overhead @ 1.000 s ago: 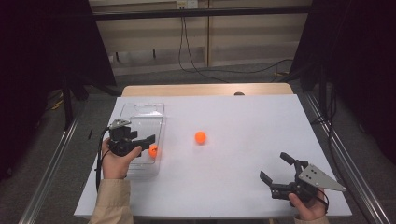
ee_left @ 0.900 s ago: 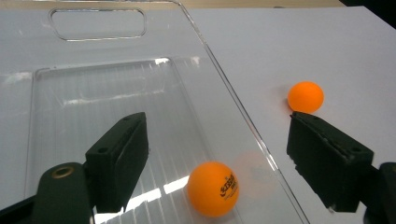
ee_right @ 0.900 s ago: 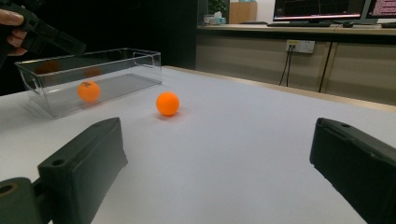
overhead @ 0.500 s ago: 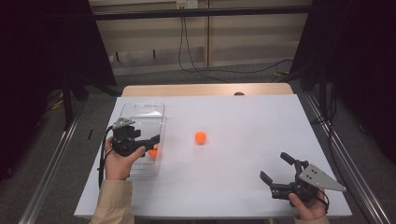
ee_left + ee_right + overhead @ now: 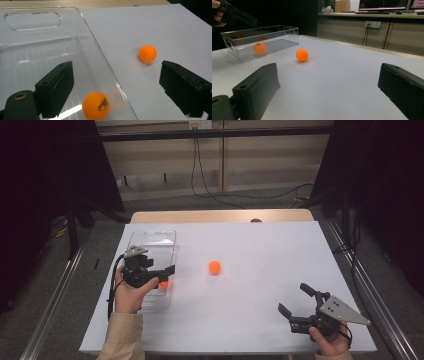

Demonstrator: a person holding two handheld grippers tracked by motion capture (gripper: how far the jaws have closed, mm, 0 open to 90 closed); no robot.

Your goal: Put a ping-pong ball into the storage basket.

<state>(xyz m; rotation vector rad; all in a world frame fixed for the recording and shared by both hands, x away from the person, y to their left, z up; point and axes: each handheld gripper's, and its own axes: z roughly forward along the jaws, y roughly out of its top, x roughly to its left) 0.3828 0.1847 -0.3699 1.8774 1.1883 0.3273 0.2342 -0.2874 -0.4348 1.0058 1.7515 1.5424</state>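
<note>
the left gripper [image 5: 161, 272] has just let go, fingers wide and empty; one ball [image 5: 96, 105] lies in the bin [image 5: 100, 53]. next: the tabletop ball [image 5: 214, 266]. right gripper [image 5: 298, 306] waits open.

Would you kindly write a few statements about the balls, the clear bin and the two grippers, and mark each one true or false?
1. One orange ball lies inside the clear bin. True.
2. The second orange ball rests on top of the bin's rim. False: it sits on the white table, apart from the bin.
3. The left gripper is clamped on a ball. False: its jaws have just been opening, and the ball lies free below them in the bin.
4. The right gripper is open with nothing between its fingers. True.
5. The right gripper hovers over the bin. False: it is at the table's near right corner.
</note>
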